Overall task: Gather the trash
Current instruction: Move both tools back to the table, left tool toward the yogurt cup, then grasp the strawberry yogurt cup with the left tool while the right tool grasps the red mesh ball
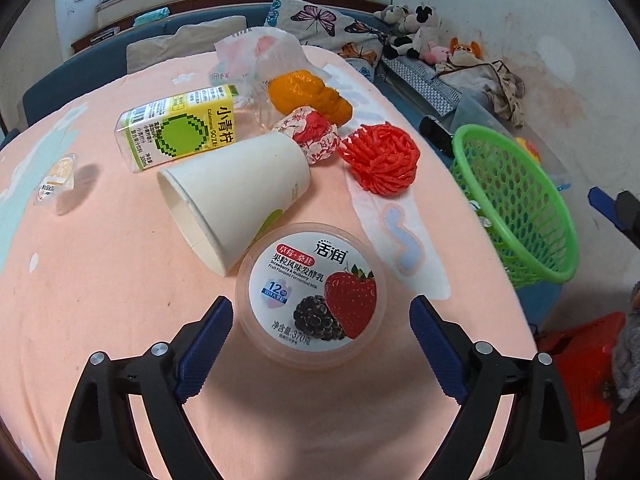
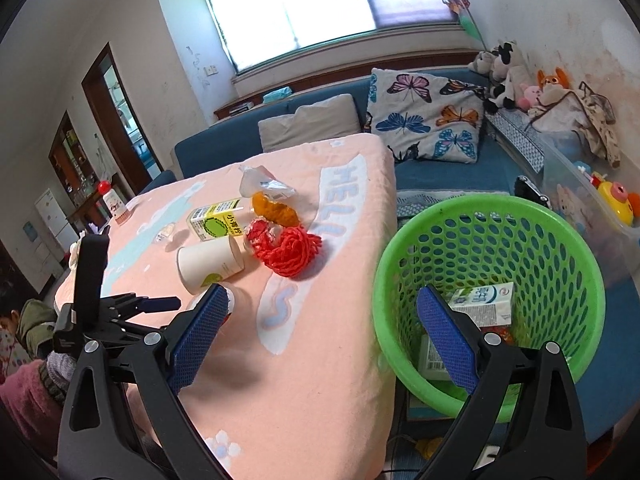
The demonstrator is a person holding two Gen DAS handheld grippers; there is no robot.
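Trash lies on a table with a pink cloth (image 1: 100,280). My left gripper (image 1: 320,312) is open, its blue pads on either side of a round yogurt tub with a strawberry lid (image 1: 312,294), not closed on it. Behind it lie a white paper cup on its side (image 1: 236,196), a yellow juice carton (image 1: 180,128), a crumpled red-and-white wrapper (image 1: 312,132), a red net ball (image 1: 384,160), an orange peel (image 1: 308,96) and a clear plastic bag (image 1: 256,56). My right gripper (image 2: 320,304) is open and empty, between the table's edge and a green basket (image 2: 492,296) holding a milk carton (image 2: 484,300).
A small clear jelly cup (image 1: 56,180) sits at the table's left. The green basket (image 1: 516,208) stands off the table's right edge. A blue sofa with a butterfly pillow (image 2: 428,120) and plush toys (image 2: 516,76) is behind. A red stool (image 1: 584,364) is on the floor.
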